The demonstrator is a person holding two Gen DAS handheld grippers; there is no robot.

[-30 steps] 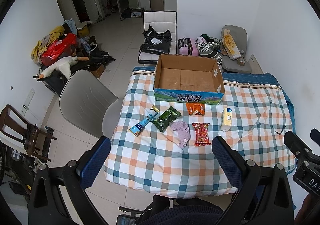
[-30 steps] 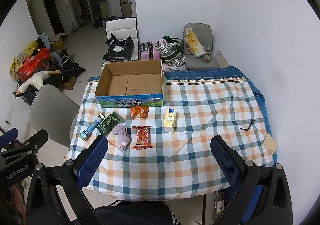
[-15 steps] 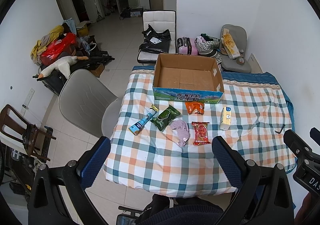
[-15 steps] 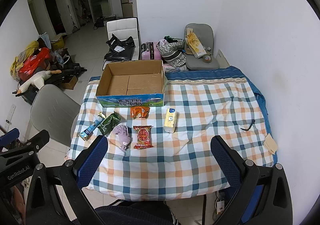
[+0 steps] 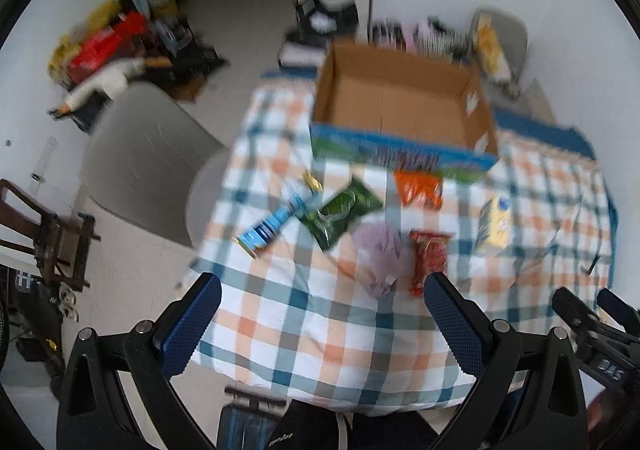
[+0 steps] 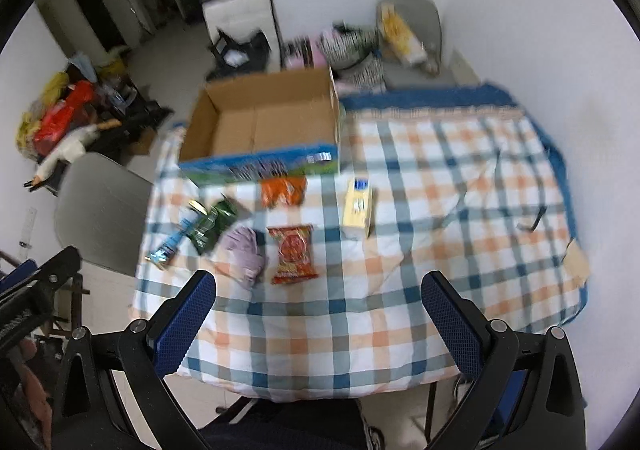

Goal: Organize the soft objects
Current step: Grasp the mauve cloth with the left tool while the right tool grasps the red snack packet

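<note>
1. Your left gripper point(image 5: 322, 292) has its jaws spread wide with nothing between them; its blue pads point(image 5: 192, 324) sit low in the left wrist frame, over the near edge of the checked tablecloth point(image 5: 320, 330).
2. Your right gripper point(image 6: 318, 292) is likewise wide open and empty, its pads at the bottom of the right wrist frame above the same cloth.
3. Both views are motion-blurred, so fine print on the packets cannot be read.
4. The cardboard box point(image 6: 264, 125) stands open at upper centre of the right wrist frame, on the far part of the table; nothing shows inside it.
5. Just below the box, in a loose row, lie an orange snack bag point(image 6: 283, 190) and a yellow carton point(image 6: 357, 207) to its right.
6. Lower, from left to right in the right wrist frame: a blue tube-shaped packet point(image 6: 172, 240), a green packet point(image 6: 214, 223) touching it, a lilac soft cloth bundle point(image 6: 245, 252), and a red snack packet point(image 6: 294, 253) just beside the bundle.
7. In the left wrist frame the lilac bundle sits just above and left of the right-hand pad, centre of frame.
8. A grey chair point(image 5: 140, 165) stands at the left of the table.
</note>
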